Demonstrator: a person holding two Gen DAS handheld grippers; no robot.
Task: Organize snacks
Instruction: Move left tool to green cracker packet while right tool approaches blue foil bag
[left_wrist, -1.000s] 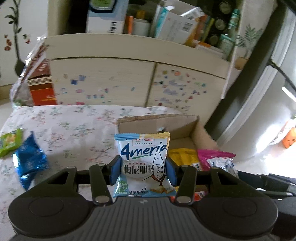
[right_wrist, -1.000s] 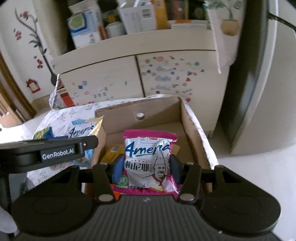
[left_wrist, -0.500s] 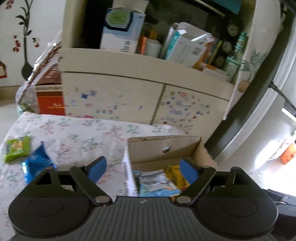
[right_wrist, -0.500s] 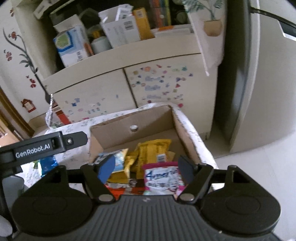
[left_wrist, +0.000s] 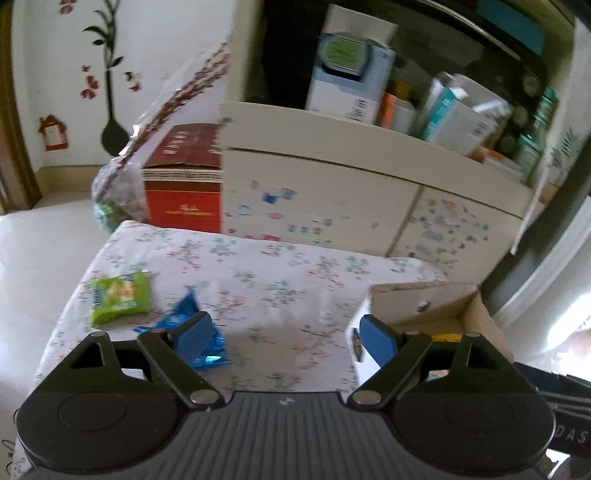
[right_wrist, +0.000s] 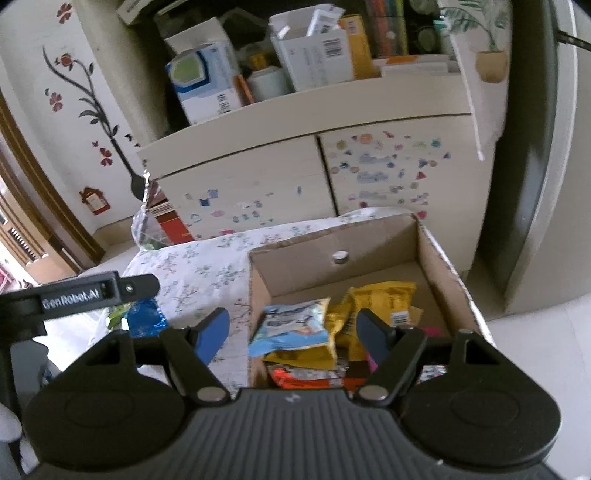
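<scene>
Cardboard box (right_wrist: 439, 254) is sitting open on the floral-cloth tabletop (left_wrist: 266, 273), at its right end, holding a loose pile of snack packets: a light-blue packet (right_wrist: 291, 325) is lying on top at the left, yellow packets (right_wrist: 384, 295) are lying beside and under it, and an orange-red packet (right_wrist: 303, 376) is peeking out at the near edge. Right tool (right_wrist: 293, 332) is hovering over the near left corner of the box with its blue pads spread wide and nothing between them; its left finger is over the cloth and its right finger over the packets. Left tool (left_wrist: 284, 334) is hovering over bare cloth to the left of the box, jaws also standing wide apart and gripping nothing. Two snacks are lying loose on the cloth, well apart from the box: a green packet (left_wrist: 120, 297) near the left edge and a blue foil packet (left_wrist: 207, 347) just beside it, partly behind the left tool's left finger. Behind the tabletop a pale cabinet (right_wrist: 332, 170) with stickers on its doors is standing, its top crowded with cartons. A red carton (left_wrist: 184, 181) is standing to the left of it.
</scene>
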